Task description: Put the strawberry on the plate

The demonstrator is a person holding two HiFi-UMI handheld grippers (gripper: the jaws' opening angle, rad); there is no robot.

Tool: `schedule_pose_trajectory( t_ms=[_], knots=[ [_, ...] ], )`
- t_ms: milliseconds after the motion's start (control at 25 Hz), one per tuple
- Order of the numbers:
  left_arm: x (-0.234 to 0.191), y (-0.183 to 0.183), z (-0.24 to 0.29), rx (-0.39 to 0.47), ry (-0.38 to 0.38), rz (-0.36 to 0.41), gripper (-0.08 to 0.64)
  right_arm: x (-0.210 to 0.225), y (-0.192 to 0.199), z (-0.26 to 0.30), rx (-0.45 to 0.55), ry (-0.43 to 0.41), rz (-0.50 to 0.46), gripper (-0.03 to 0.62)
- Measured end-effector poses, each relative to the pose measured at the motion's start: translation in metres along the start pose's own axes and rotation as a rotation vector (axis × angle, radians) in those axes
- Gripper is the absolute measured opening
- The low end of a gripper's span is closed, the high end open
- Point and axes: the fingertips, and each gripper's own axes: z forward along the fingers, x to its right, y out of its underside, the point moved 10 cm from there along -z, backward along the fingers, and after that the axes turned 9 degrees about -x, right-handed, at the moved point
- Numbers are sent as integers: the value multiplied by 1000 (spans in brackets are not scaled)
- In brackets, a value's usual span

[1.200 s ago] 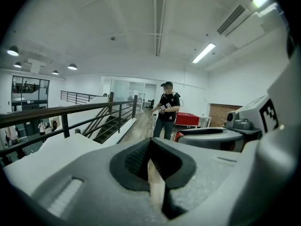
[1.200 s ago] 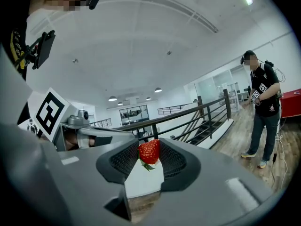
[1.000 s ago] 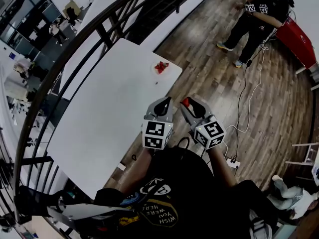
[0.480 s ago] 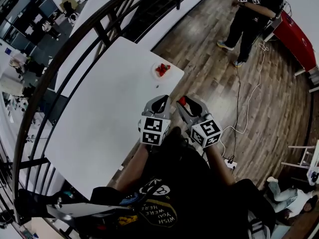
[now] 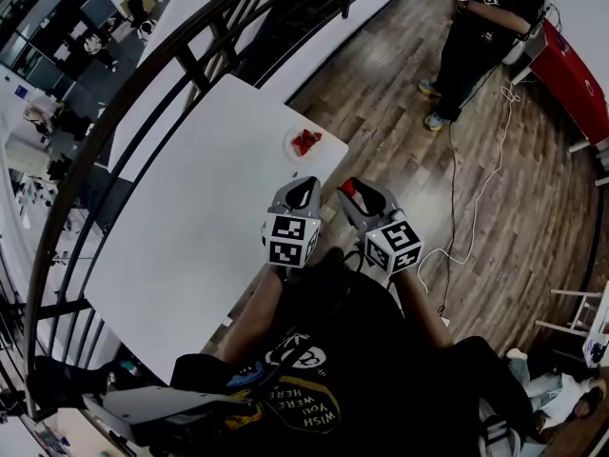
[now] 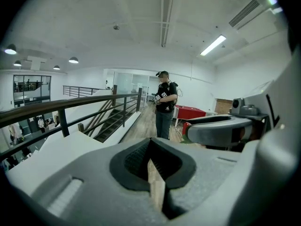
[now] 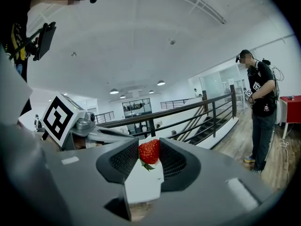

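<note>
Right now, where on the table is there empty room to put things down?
Nearly all of the white table is bare, from the railing to its near edge. Only the far corner is crowded: the plate there already holds red fruit.

This looks like an open-plan office or lab mezzanine: a dark railing (image 6: 70, 104) edges a staircase (image 6: 110, 125), beside wood flooring (image 5: 400, 112). Glass-walled rooms (image 6: 30, 85) and strip lights (image 6: 215, 45) show beyond a plain white desk (image 5: 190, 227).
</note>
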Motion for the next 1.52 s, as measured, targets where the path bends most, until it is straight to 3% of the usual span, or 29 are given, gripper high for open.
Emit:
schedule_pose_trajectory(
  t_ms=[160,600,800,1200,1520],
  knots=[
    [-3,3,14,-42,-44,-14,5,13,3,8,-23,-40,0,138],
    [-1,19,37,-49,-78,-70,5,45,21,38,-92,-113,25,138],
    [-24,13,44,-23,-58,-91,5,48,15,62,-109,-110,29,138],
    [-77,-10,80,-39,-10,-62,5,65,-2,114,-123,-73,32,138],
    [-115,-5,101,-76,34,-55,5,67,-12,149,-111,-72,32,138]
  ],
)
